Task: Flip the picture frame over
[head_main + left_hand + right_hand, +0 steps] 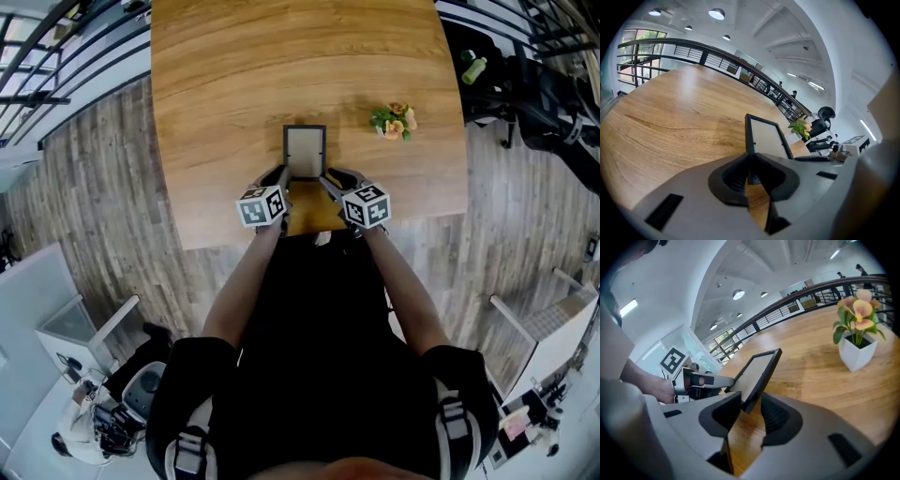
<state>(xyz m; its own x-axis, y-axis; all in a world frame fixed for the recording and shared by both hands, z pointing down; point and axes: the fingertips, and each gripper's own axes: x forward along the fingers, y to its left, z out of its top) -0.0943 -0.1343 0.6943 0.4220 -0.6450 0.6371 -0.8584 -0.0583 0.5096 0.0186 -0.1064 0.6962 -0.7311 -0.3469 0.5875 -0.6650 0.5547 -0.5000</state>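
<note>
My left claw (750, 159) is closed on the near edge of the picture frame (767, 138) and holds it tilted up over the table (670, 117), close to the table's front edge. My right claw (751, 405) gapes wide, with the frame's other near corner between its pads but not clamped.

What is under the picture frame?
Just the wooden table shows under the picture frame, whose near edge is pinched in the left gripper and tipped up. The bit of table right below the frame is covered, so I cannot see there.
</note>
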